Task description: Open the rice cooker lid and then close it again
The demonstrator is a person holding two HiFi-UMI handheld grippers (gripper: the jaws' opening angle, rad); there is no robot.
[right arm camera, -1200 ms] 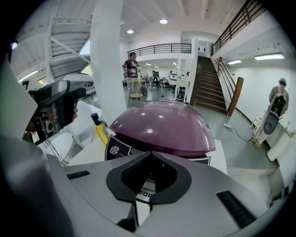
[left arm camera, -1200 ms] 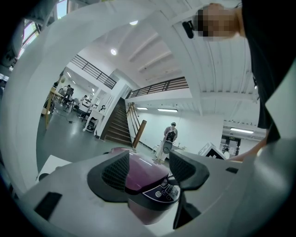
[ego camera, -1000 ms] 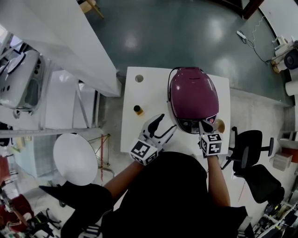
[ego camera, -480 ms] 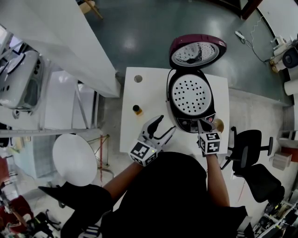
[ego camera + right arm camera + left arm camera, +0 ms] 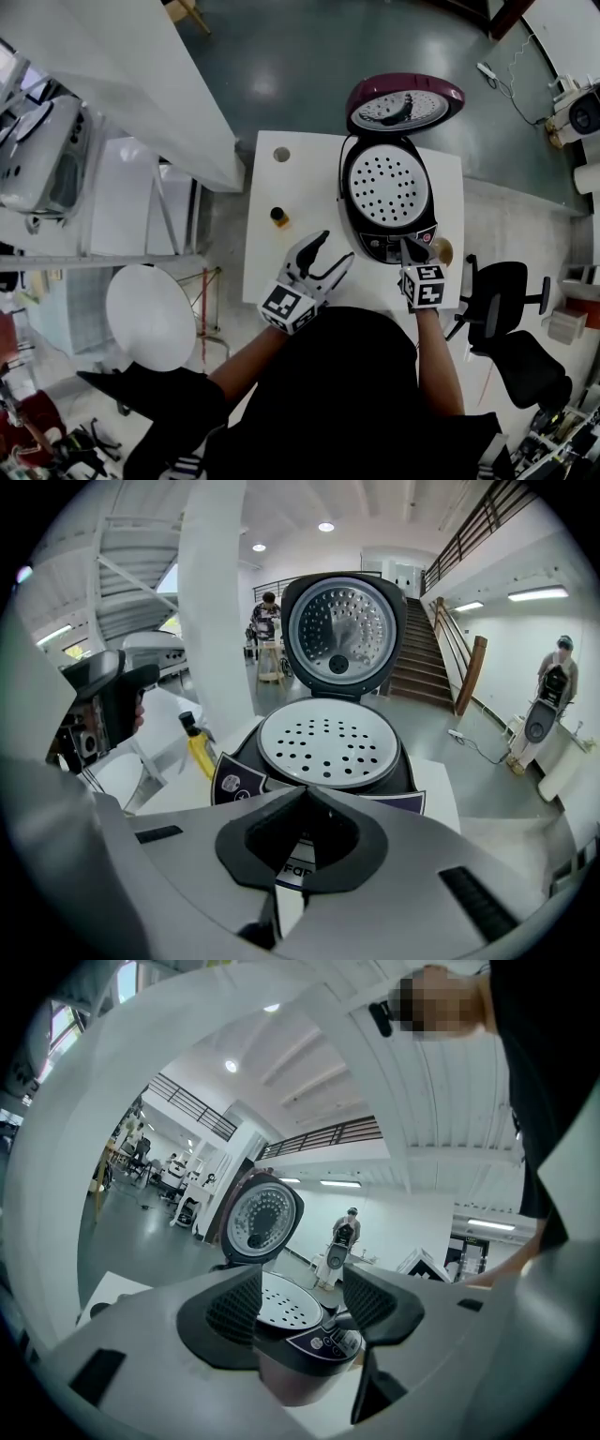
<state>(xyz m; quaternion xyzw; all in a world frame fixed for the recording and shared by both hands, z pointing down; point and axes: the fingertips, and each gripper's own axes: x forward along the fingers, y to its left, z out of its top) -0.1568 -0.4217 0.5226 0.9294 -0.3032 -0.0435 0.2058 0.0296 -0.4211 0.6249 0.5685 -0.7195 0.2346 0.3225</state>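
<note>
- The lid is now standing up open at the back of the cooker. A second ago it was lying shut over the cooker, so the opening half of the task is looking done and only closing is remaining.
- The cooker is sitting on the table, with its holed inner plate showing.
- The right gripper is resting pressed together, tip at the cooker's front panel, pinching nothing. It is probably sitting on the lid release.
- The left gripper is waiting spread and empty just left of the cooker's front.
- Counting:
  - one cooker
  - one lid
  - one holed plate
  - two grippers
  - one small yellow bottle, standing well left of the cooker
  - one table
</note>
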